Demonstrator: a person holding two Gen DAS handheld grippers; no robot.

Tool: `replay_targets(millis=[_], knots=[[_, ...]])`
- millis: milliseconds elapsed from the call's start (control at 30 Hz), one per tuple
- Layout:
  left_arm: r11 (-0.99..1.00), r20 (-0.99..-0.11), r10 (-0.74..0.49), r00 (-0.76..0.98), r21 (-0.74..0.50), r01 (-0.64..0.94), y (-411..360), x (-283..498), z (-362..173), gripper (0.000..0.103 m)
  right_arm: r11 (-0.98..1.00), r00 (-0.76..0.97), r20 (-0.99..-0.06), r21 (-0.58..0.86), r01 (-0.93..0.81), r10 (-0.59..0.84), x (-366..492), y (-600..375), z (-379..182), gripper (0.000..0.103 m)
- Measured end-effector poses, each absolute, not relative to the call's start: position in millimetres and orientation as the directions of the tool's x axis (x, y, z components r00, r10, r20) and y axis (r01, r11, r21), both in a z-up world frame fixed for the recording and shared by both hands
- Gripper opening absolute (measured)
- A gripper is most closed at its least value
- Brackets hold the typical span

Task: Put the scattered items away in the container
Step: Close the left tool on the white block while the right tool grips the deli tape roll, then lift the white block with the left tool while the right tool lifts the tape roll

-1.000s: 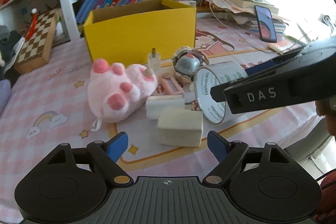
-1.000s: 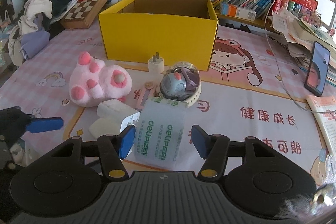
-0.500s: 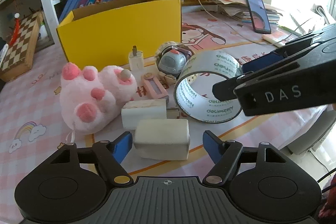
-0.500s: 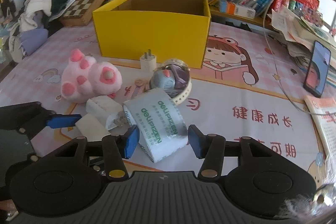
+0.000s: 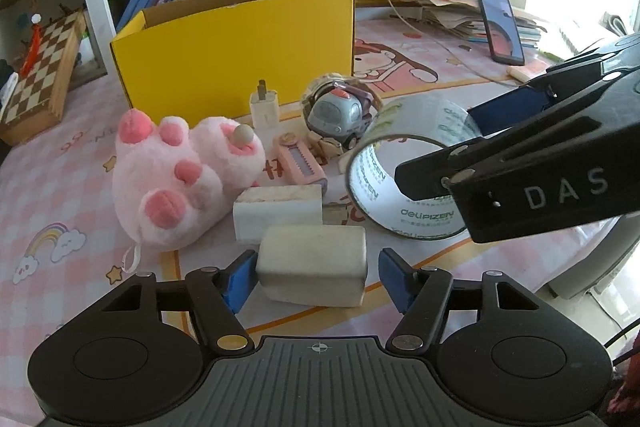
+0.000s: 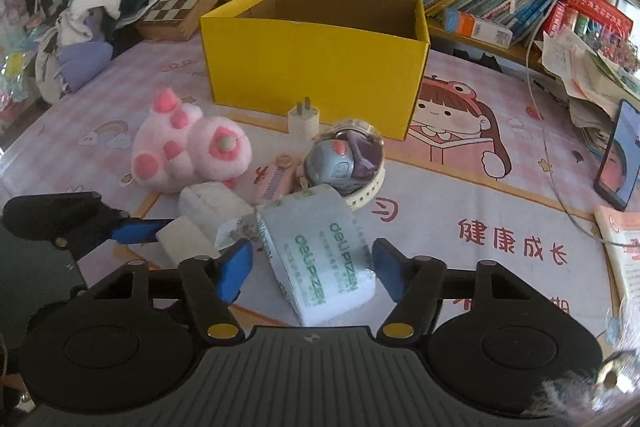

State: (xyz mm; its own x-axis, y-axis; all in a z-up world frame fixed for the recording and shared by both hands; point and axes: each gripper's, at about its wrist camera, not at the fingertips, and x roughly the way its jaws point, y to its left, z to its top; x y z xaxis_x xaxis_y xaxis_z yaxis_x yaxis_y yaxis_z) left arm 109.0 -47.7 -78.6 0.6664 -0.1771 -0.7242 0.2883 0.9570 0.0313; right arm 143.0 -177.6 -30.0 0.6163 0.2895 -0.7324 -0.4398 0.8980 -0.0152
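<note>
An open yellow box stands at the back of the pink mat. In front of it lie a pink plush paw, a white charger plug, a grey toy car, a pink comb, two cream foam blocks and a roll of clear tape. My left gripper is open around the nearer foam block. My right gripper is open around the tape roll.
A bookshelf runs behind the box. A chessboard and a clothes pile lie at the back left. A phone, a white cable and stacked papers are at the right. The table's near edge is close.
Both grippers have moved forward: the left one now has the foam block between its fingers, and the right one has closed in around the tape roll, which has turned slightly.
</note>
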Motion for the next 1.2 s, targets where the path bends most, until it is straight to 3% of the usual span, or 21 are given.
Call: replay_targets(millis=[100, 200, 600, 1200], knots=[[0.956, -0.725, -0.172, 0.666, 0.039, 0.29, -48.7, 109.6, -79.4, 0.06, 0.893, 0.603, -0.741, -0.012, -0.449, 0.294, 142.0, -177.6, -30.7, 0.048], [0.958, -0.728, -0.166, 0.666, 0.041, 0.284, -47.2, 110.9, -80.3, 0.055, 0.892, 0.581, -0.757, 0.005, -0.452, 0.299, 142.8, -178.2, -33.7, 0.042], [0.958, -0.73, -0.182, 0.659, 0.018, 0.285, -39.9, 106.5, -77.1, 0.047, 0.9, 0.584, -0.757, 0.012, -0.436, 0.293, 143.7, -176.7, -36.3, 0.042], [0.956, -0.695, -0.204, 0.689, 0.008, 0.292, -29.2, 87.2, -58.9, 0.044, 0.919, 0.62, -0.731, 0.024, -0.394, 0.285, 126.9, -180.2, -24.0, 0.042]])
